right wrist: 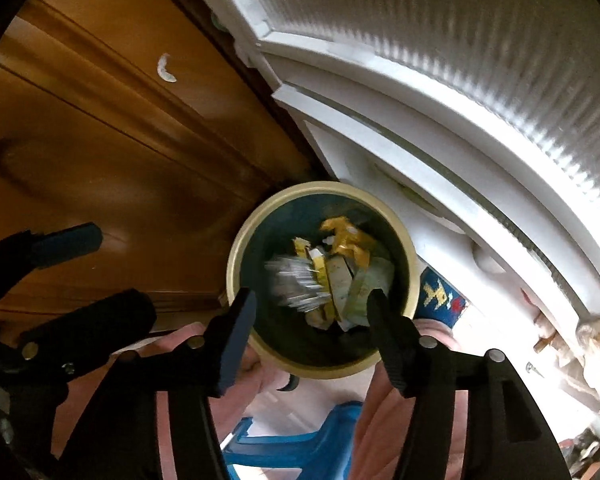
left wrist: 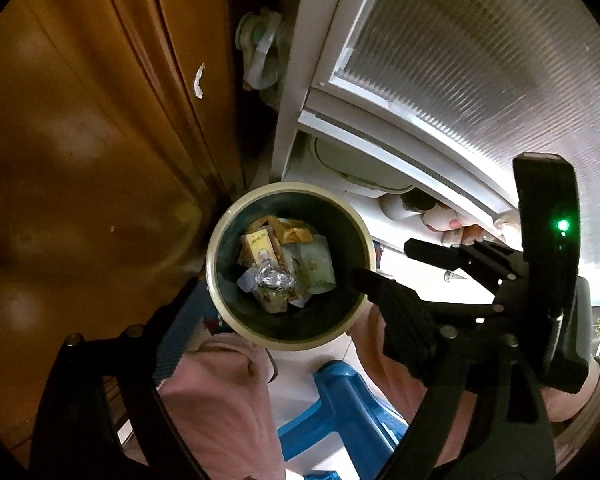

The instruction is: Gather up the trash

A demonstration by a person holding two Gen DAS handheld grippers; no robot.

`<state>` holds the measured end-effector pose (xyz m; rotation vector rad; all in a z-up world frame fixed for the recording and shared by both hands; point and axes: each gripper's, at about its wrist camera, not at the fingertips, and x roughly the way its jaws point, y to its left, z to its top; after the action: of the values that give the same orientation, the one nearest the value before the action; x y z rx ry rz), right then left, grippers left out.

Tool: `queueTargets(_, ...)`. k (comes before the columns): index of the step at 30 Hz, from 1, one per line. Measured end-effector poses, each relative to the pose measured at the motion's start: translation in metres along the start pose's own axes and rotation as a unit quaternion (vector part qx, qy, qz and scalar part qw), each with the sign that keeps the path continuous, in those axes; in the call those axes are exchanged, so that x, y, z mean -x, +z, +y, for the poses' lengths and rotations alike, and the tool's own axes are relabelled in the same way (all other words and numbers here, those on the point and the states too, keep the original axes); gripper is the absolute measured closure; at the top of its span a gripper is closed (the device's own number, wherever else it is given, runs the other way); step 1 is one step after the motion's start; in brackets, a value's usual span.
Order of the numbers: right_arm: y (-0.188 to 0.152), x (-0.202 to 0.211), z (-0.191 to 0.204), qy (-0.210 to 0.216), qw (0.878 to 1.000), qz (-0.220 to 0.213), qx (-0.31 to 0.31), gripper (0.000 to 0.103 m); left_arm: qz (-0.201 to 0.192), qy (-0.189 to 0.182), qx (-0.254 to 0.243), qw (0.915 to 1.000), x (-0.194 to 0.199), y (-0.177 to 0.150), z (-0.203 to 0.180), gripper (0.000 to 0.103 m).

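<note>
Wedged between a brown wooden door (right wrist: pixel 100 128) and a white frosted-glass door (right wrist: pixel 480 60), the round cream-rimmed dark bin (right wrist: pixel 414 276) already holds wrappers and a crumpled silver foil ball (left wrist: pixel 272 278), both the left gripper (left wrist: pixel 276 312) and right gripper (right wrist: pixel 312 312) hang over it with jaws apart and empty, so this drop looks done, any trash left elsewhere isn't visible

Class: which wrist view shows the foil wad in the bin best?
Left wrist: the foil wad lies sharp and unblocked atop the trash in the bin. Right wrist shows it only as a motion-blurred silver smear.

dim, window glare – fisheye edges, motion blur
</note>
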<state>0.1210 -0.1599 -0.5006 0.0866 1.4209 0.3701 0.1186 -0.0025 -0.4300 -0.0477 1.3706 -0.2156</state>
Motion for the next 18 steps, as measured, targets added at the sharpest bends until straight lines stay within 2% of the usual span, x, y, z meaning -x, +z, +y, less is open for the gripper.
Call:
queueTargets(6,-0.003,0.001,-0.012,-0.025,0.999,0.006,-0.021,0.039,-0.003,0.004,-0.009,0.9999,0.0,0.0,0.0,0.016)
queueTargets(18,-0.002,0.035,-0.031,-0.031,0.998,-0.009,-0.045,0.035,-0.012,0.01,-0.018,0.9997,0.018,-0.003,-0.008,0.016)
